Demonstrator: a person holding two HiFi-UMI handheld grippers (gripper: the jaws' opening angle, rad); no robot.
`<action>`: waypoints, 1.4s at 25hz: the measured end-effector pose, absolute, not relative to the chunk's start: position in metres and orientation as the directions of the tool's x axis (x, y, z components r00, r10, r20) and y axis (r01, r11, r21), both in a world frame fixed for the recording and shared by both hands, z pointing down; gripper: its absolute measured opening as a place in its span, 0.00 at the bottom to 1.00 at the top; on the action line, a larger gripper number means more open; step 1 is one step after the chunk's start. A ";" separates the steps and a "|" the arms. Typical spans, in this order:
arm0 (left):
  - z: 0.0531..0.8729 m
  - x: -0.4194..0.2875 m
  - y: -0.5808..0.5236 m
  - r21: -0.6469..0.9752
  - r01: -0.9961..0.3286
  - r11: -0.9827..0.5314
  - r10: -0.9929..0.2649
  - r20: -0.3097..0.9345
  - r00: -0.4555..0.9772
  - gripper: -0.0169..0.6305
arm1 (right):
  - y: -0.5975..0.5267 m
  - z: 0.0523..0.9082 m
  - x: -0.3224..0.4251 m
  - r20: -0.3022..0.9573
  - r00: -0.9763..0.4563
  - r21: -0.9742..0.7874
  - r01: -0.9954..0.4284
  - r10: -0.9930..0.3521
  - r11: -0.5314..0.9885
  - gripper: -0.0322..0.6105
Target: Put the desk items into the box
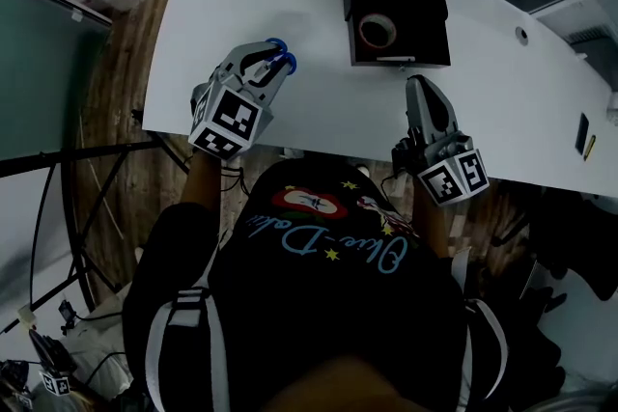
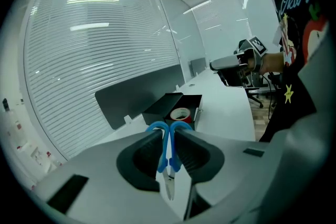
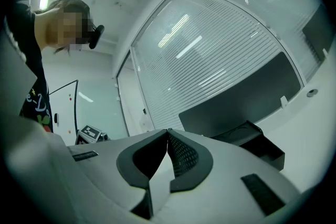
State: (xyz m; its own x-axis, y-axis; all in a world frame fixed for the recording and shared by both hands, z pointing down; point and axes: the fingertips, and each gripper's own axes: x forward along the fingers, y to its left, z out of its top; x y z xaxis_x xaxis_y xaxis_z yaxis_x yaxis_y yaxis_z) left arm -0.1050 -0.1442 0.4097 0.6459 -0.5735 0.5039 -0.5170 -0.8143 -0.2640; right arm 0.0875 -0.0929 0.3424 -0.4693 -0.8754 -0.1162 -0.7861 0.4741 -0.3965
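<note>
My left gripper (image 1: 271, 59) is shut on a pair of scissors (image 1: 287, 64) with blue handles, lifted a little above the white desk (image 1: 309, 111) left of the box. In the left gripper view the scissors (image 2: 169, 152) stand clamped between the pads, handle loops forward, blade tip pointing back. The black open box (image 1: 415, 5) sits at the desk's far middle with a roll of tape (image 1: 378, 31) inside; the box (image 2: 167, 105) and tape (image 2: 181, 114) lie ahead of the scissors. My right gripper (image 1: 422, 85) hovers just in front of the box, shut and empty (image 3: 168, 132).
A dark partition (image 2: 136, 94) runs along the desk's far edge, with glass walls and blinds behind. The box (image 3: 260, 147) shows at the right of the right gripper view. The desk's near edge is at my body; wooden floor and cables lie to the left.
</note>
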 end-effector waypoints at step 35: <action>0.384 0.052 -0.088 -0.429 -0.464 -0.775 -0.632 0.498 0.594 0.18 | 0.009 0.343 0.261 -0.163 -0.376 -0.429 -0.805 -0.912 0.409 0.10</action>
